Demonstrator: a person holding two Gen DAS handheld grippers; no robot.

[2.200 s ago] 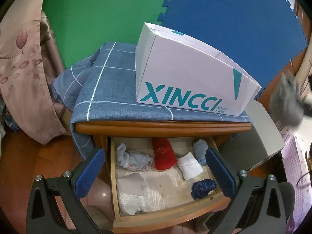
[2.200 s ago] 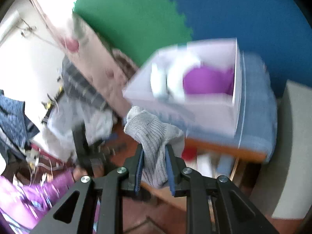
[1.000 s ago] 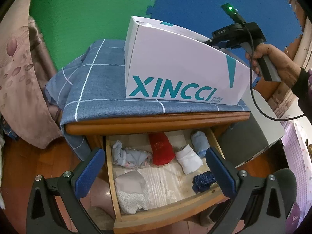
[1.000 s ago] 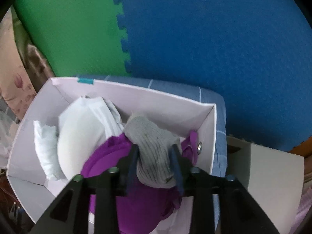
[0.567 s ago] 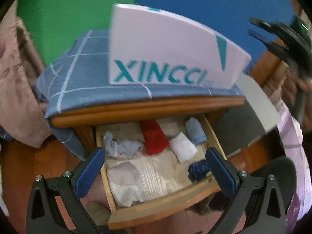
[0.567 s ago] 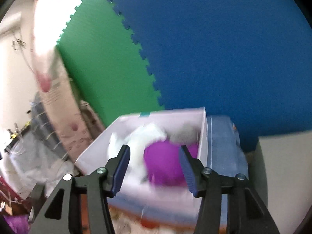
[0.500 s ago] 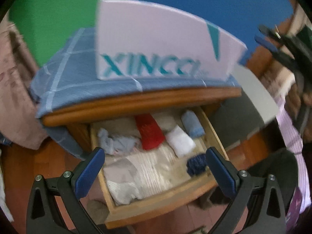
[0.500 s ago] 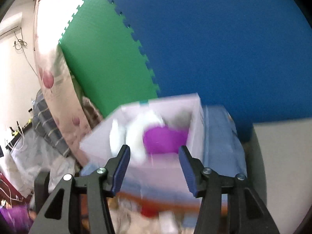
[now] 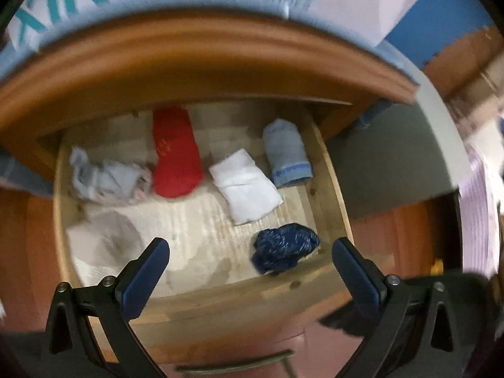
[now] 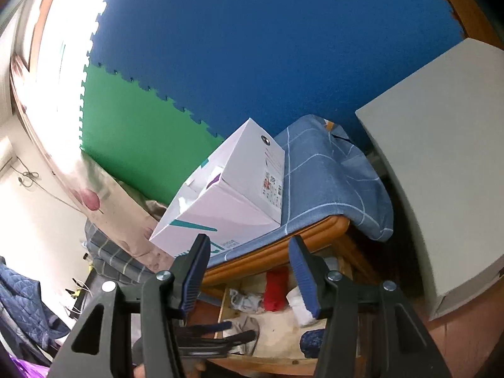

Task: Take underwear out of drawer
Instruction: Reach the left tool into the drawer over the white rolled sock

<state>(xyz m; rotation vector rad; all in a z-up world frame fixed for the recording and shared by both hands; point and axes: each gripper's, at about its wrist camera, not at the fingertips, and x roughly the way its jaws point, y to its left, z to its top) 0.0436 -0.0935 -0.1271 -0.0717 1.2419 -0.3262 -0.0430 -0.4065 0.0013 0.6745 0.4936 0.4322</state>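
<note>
The wooden drawer stands pulled out under me in the left wrist view. In it lie a red piece, a white folded piece, a light blue roll, a dark blue bundle, a pale crumpled piece and a beige piece. My left gripper hangs open above the drawer's front half, holding nothing. My right gripper is open and empty, off to the right of the white box, which holds white and purple garments. The drawer shows below it.
A blue checked cloth covers the cabinet top under the box. A grey cabinet stands close on the right. Blue and green foam mats line the wall. A patterned curtain and piled clothes are on the left.
My right gripper let the grey piece go into the white box, then swung away, rolling. My left gripper sank and tipped down toward the drawer.
</note>
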